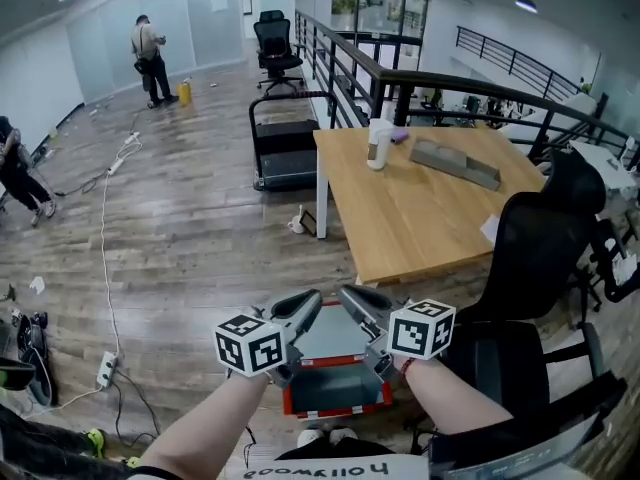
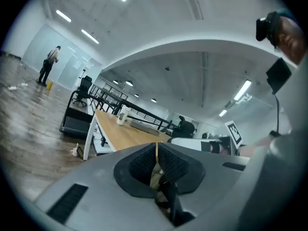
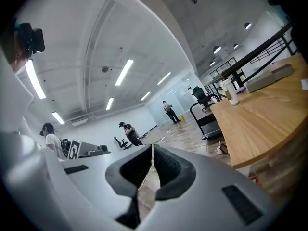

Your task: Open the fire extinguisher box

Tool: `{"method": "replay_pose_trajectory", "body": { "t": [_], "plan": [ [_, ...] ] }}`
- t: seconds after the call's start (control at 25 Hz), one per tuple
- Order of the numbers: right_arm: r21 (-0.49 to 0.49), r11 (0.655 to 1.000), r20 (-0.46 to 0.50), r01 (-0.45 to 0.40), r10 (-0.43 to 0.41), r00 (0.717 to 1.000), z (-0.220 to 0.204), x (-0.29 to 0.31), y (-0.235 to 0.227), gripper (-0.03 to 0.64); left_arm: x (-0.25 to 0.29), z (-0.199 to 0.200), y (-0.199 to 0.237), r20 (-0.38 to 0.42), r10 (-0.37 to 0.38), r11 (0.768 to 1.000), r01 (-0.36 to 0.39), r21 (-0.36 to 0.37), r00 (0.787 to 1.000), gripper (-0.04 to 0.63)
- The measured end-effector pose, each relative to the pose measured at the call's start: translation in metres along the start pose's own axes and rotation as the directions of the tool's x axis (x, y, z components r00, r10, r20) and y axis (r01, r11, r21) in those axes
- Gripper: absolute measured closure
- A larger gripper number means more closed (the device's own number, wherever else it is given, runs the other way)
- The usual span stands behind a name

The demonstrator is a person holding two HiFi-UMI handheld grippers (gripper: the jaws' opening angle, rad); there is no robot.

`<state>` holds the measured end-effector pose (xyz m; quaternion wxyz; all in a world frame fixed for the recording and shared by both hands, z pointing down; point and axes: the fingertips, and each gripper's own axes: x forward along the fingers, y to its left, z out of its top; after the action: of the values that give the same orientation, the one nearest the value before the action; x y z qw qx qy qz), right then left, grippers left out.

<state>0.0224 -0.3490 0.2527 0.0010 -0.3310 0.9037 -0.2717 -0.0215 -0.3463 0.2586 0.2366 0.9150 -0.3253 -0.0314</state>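
**Step:** pre-approach by the look of it, or poss. just past the opening; no way to settle which. L gripper (image 1: 308, 301) & R gripper (image 1: 350, 296) side by side, pointing roughly level fwd, tips near each other, well above fire extinguisher box (image 1: 335, 386). Both tongs pinched together, nothing btwn pads in the left or right gripper view.

**Box:** on floor directly below, btwn the 2 forearms, just ahead of shoes (image 1: 325, 436). Red frame, grey inner face. 2nd grey panel w/ red edge above it, poss. lid swung up. Can't confirm, grippers partly in the way.

**Next move (guess, if lid shut):**
- Drop both grippers to box.
- Part the jaws and find lid edge or latch.
- Pinch, then swing lid on its hinge.
- Latch not visible from here.

**Room, big to small:**
- Open-plan office w/ ceiling strip lights, glass wall (image 1: 130, 28) at far end.
- Wood-plank floor (image 1: 200, 228), glossy.
- Black railing (image 1: 340, 58) along R side.
- Long wooden table (image 1: 430, 208) on white legs, R of centre.
- Black mesh chair (image 1: 530, 258) at its near corner.
- Black treadmill-type frame (image 1: 285, 148) just beyond table's L edge.
- 1 person (image 1: 150, 58) at glass wall, 1 more (image 1: 15, 173) at L edge.
- On table: flat grey carton (image 1: 455, 163), white bottle (image 1: 378, 143).
- White cable (image 1: 105, 218) across floor to power strip (image 1: 105, 370) at L.
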Motion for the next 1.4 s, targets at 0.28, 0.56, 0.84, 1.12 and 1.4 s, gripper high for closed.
{"method": "replay_pose_trajectory", "body": {
  "t": [0.28,0.56,0.84,1.12,1.4],
  "plan": [
    [-0.172,0.983,-0.082,0.062,-0.077,0.994,-0.019,-0.024,0.014,0.595,-0.032,-0.011,-0.034,0.002,0.028,0.981,-0.028,0.191,1.000,0.577],
    [-0.190,0.980,-0.005,0.065,-0.067,0.998,-0.025,-0.039,0.030,0.595,-0.055,-0.022,-0.044,0.016,0.072,0.986,-0.073,0.149,0.997,0.577],
    [-0.148,0.988,-0.014,0.052,-0.054,0.998,-0.037,-0.064,0.024,0.595,-0.071,-0.038,-0.054,-0.005,0.047,0.989,-0.046,0.139,0.999,0.577],
    [-0.129,0.984,-0.038,0.123,-0.129,0.991,-0.053,-0.093,-0.009,0.595,-0.095,-0.072,-0.032,-0.055,0.114,0.990,-0.109,0.091,0.992,0.577],
    [-0.063,0.977,-0.098,0.206,-0.211,0.972,-0.078,-0.105,-0.046,0.595,-0.098,-0.097,-0.005,-0.130,0.200,0.980,-0.200,0.014,0.971,0.577]
  ]
}}
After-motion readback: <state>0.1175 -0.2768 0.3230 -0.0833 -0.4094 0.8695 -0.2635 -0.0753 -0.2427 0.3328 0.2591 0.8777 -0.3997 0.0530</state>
